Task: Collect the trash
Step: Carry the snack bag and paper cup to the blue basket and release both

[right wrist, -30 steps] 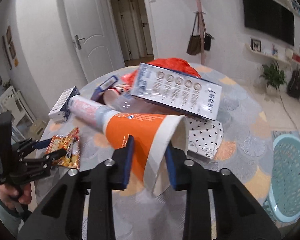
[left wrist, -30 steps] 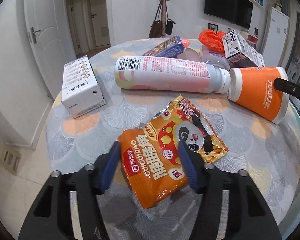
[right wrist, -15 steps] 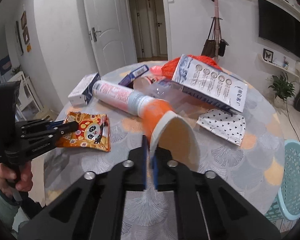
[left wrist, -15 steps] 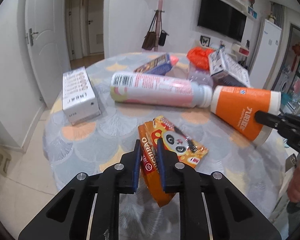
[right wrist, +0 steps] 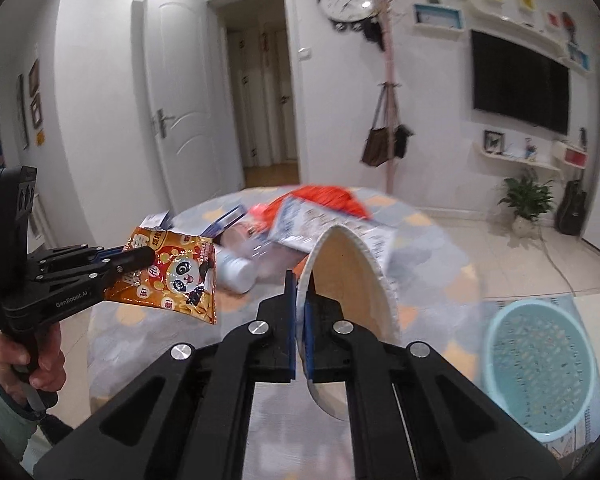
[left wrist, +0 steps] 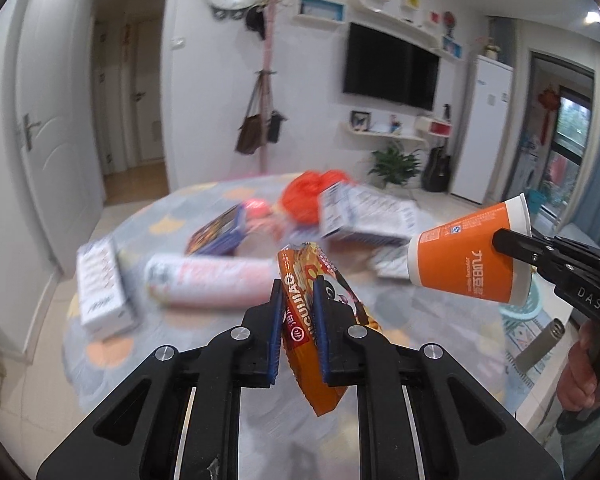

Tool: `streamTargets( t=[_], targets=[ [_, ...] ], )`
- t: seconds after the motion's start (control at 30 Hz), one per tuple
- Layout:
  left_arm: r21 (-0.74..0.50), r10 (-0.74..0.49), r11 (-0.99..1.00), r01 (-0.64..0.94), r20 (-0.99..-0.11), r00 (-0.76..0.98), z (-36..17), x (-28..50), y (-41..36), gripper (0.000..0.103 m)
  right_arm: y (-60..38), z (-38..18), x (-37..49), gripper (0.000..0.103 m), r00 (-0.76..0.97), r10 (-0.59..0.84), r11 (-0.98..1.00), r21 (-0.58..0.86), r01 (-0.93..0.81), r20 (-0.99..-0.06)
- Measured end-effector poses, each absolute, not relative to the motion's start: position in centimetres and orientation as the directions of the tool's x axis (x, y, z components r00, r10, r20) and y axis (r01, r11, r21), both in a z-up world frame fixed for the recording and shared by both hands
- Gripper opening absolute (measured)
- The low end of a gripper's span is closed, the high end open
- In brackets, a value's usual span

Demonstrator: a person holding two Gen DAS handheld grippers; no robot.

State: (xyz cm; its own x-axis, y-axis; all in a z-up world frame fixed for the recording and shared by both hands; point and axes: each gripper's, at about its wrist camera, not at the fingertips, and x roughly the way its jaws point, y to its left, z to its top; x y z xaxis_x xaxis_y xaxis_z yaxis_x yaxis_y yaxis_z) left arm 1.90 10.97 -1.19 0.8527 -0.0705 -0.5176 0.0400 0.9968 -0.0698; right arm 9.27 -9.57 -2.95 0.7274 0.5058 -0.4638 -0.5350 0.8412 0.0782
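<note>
Both pieces of trash have come up off the round table since a second ago. Left gripper is clamped on the orange panda snack bag; right gripper pinches the rim wall of the orange paper cup, near a light-blue basket.

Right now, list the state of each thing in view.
Left gripper: shut on snack bag, lifted.
Right gripper: shut on cup rim, lifted.
Bottle: lying on table.
Boxes: lying flat.
Basket: on floor, seemingly empty.
</note>
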Motion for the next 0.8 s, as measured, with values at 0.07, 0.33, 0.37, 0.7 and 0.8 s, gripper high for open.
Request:
streamTargets(
  t=[0.07, 0.33, 0.37, 0.7, 0.8],
  targets=[
    [-0.063, -0.098, 0.995, 0.077, -0.503, 0.859, -0.4, 2.7, 9.4, 0.013, -11.3, -2.2, 9.0, 0.002, 0.758, 0.482, 0.86, 0.075, -0.504, -0.44],
    [-0.026, -0.222, 0.971, 0.238, -0.478, 0.85, 1.7, 7.4, 0.9, 0.013, -20.5, -1.4, 10.2, 0.002, 0.862, 0.309, 0.95, 0.086, -0.301, -0.402],
    [-0.027, -0.241, 0.965, 0.26, -0.479, 0.844, 1.8, 8.1, -0.3, 0.013, -21.6, -1.5, 10.4, 0.002, 0.87, 0.282, 0.959, 0.086, -0.271, -0.405],
    [-0.028, -0.392, 0.891, 0.453, -0.548, 0.739, -0.4, 15.0, -13.3, 0.013, -31.7, -8.1, 14.7, 0.002, 0.842, 0.048, 0.987, 0.157, 0.044, -0.537],
    [-0.015, -0.399, 0.876, 0.483, -0.586, 0.705, -2.1, 16.7, -16.8, 0.013, -33.3, -10.6, 15.7, 0.002, 0.806, 0.012, 0.982, 0.158, 0.102, -0.592]
  ],
)
